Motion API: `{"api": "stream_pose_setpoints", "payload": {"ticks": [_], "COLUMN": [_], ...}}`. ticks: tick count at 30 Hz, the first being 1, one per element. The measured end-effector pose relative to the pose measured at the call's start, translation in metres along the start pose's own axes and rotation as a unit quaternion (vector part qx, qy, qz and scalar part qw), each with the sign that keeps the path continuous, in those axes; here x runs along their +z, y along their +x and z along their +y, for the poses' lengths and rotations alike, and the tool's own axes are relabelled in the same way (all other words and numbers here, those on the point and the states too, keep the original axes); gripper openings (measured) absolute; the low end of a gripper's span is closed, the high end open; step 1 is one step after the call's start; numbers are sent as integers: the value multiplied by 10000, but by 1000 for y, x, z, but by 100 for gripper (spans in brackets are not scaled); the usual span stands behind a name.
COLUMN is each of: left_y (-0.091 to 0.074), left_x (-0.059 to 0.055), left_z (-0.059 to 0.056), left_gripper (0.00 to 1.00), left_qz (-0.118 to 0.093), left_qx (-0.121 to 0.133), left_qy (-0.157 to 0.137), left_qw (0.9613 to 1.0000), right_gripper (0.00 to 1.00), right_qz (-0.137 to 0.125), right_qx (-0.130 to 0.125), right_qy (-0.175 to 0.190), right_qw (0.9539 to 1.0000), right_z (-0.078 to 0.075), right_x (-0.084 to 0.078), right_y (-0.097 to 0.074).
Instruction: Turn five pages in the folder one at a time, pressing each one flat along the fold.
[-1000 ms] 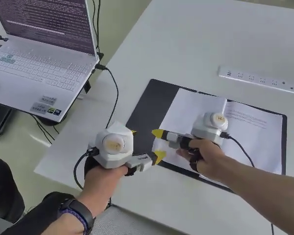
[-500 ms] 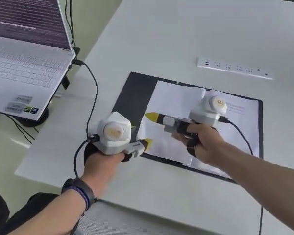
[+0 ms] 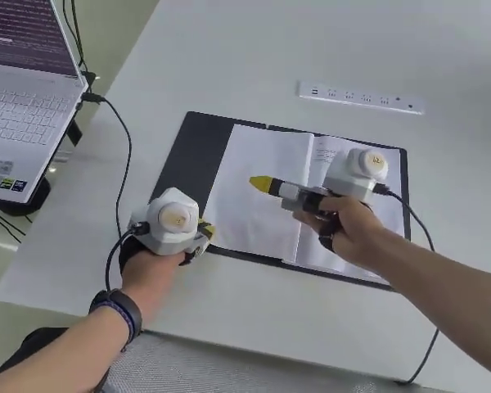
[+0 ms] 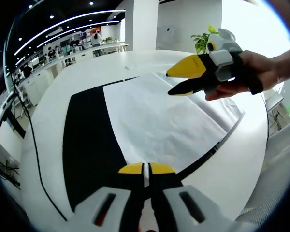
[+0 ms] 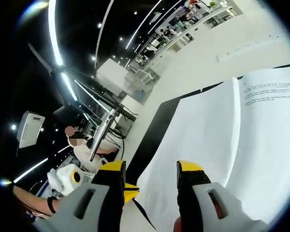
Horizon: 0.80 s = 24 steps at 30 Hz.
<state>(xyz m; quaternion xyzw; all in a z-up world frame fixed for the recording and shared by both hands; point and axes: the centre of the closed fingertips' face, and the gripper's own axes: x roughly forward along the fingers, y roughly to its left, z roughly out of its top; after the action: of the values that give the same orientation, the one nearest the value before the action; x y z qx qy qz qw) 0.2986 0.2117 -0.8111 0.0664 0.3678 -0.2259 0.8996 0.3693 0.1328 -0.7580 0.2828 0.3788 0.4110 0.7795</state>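
A black folder [image 3: 188,155] lies open on the white table. A blank white page [image 3: 245,196] covers its left half, and a printed page [image 3: 335,155] lies to the right of the fold [image 3: 305,196]. My right gripper [image 5: 150,174] is open with nothing between its jaws. It hovers over the blank page, and its yellow tip [image 3: 262,184] points left. My left gripper [image 4: 145,169] is shut with its yellow tips touching, and it holds nothing. It sits at the folder's near left edge [image 3: 201,232]. In the left gripper view the right gripper [image 4: 188,77] hangs above the page.
A laptop [image 3: 16,98] stands beyond the table's left edge, and a black cable [image 3: 124,155] runs from it across the table to my left hand. A white power strip [image 3: 360,97] lies behind the folder. The table's near edge [image 3: 229,340] is close below my hands.
The camera has swung, shifting the whole scene. The right gripper has moved from the page's near left corner toward its middle. The left gripper has drawn back left along the folder's near edge.
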Motion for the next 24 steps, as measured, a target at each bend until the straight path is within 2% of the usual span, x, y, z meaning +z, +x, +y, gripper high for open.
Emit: {"api": "stream_pose_setpoints", "payload": {"ticks": [2,4,5,6,8,10,12,17,24], "left_y": [1,2,3,1,2,2,2,2,2], "left_x": [-3,-11,-8,-10,-9,-9,-9,-9,-9], "left_z": [1,1,2,-1,-1,0,1,0,2], "left_gripper": [0,0,0,0,0,0,0,0,0], "left_qz": [79,309,191,261,249,232,219,208,210], "left_qx": [17,62,109,120,115,122,121,157,188], "left_qy": [2,290,450,524,503,380,317,224,167], "left_qw": [10000,9991,9987,9982,9984,9989,9992,9994,9995], "right_gripper": [40,40,40,39,38,37,36,28,23], "right_qz": [9,-30,-43,-54,-83,-116,-128,-172,-215], "right_qx": [-19,-54,-58,-64,-74,-80,-96,-158,-273], "right_qy": [-4,21,29,31,-5,-18,-57,-193,-255], "right_qw": [10000,10000,10000,10000,9999,9999,9999,9995,9991], "right_z": [-2,-6,-7,-8,-10,-5,-11,-11,-22], "right_x": [-1,0,1,2,5,5,8,16,28], "right_y": [-3,-7,-8,-9,-11,-15,-18,-28,-33]}}
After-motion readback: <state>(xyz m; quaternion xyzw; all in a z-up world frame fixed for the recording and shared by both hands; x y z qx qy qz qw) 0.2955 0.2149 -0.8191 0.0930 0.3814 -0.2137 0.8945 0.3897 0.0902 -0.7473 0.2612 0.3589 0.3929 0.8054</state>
